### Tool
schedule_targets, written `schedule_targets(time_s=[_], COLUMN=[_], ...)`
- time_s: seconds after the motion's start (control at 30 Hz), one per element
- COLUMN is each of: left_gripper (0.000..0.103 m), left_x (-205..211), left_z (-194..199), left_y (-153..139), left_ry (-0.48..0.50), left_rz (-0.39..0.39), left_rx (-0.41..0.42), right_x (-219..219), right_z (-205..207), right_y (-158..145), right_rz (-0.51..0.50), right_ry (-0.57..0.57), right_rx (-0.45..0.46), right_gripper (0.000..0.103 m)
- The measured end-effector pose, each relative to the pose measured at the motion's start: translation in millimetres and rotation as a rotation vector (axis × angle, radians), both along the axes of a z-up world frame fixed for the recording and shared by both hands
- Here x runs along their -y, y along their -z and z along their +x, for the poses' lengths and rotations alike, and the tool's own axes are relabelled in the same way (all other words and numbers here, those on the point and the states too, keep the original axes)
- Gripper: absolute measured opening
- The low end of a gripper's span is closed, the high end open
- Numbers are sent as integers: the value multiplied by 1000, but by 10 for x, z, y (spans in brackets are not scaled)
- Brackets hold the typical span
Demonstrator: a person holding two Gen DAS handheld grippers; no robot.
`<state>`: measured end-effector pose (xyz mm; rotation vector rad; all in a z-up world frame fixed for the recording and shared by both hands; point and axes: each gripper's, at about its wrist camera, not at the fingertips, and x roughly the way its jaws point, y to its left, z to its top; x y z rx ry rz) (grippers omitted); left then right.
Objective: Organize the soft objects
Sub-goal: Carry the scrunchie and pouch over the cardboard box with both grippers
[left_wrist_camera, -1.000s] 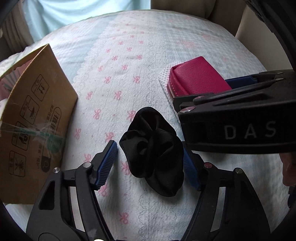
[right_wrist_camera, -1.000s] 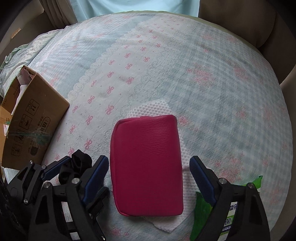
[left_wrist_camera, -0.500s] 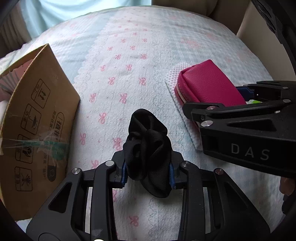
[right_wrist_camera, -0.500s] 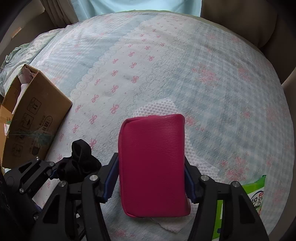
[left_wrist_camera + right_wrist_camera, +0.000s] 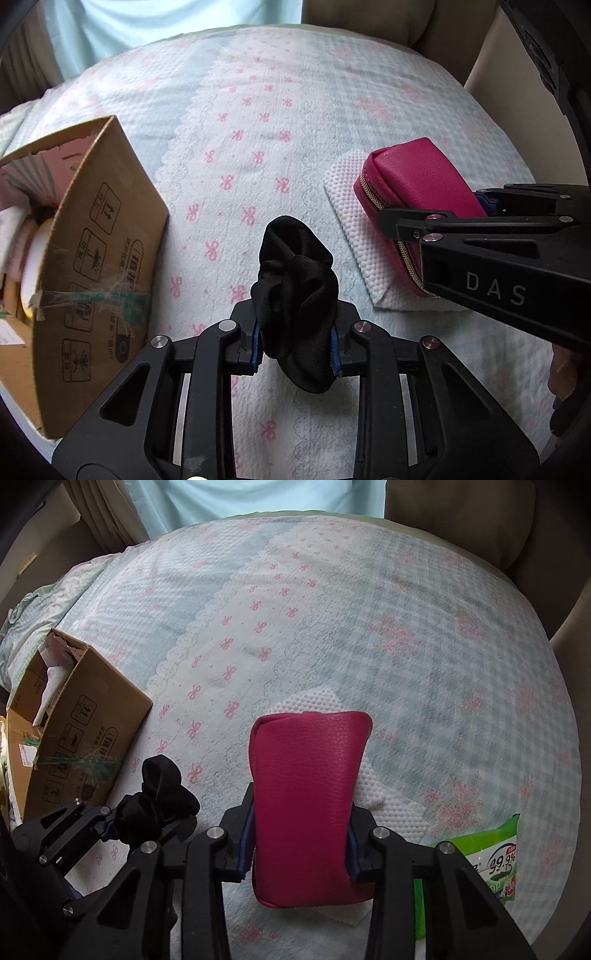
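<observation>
At frame left stands a cardboard box point(image 5: 92, 258). Lower centre, the left gripper point(image 5: 295, 350) clamps a black scrunchie point(image 5: 295, 295). At right, the right gripper point(image 5: 301, 843) squeezes a pink pouch point(image 5: 306, 794) above a white tissue point(image 5: 354, 229).

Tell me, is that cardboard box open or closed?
Open. The cardboard box has no flap over its top, and pale, pinkish soft things show inside in the left view. How full it is, I cannot tell.

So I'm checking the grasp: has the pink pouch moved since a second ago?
Yes. The pink pouch, gripped by the right gripper, has lifted off the white cloth.
</observation>
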<state>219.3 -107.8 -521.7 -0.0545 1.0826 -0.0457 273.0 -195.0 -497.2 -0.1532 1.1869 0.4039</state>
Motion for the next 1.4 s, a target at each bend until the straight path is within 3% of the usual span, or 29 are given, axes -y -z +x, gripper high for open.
schedule_targets(time_s=[0.3, 0.67, 0.83, 1.13, 1.4], left_gripper=[23, 23, 23, 23, 23], left_x=[-74, -356, -582, -1192, -2016], left_z=[-137, -279, -359, -368, -289], left_y=[-545, -1953, -2566, -3113, -3212], left_ry=[18, 18, 9, 1, 27], left_rz=[-14, -19, -4, 1, 15], left_rx=[67, 155, 201, 220, 204], right_x=[89, 34, -76, -625, -1384], right_z=[-193, -647, -826, -974, -960], right_y=[-672, -2025, -2477, -2827, -2867], right_rz=[14, 51, 84, 100, 117], right_ry=[84, 161, 193, 176, 228], right_rx=[74, 163, 190, 225, 206], right_gripper=[35, 35, 35, 35, 35])
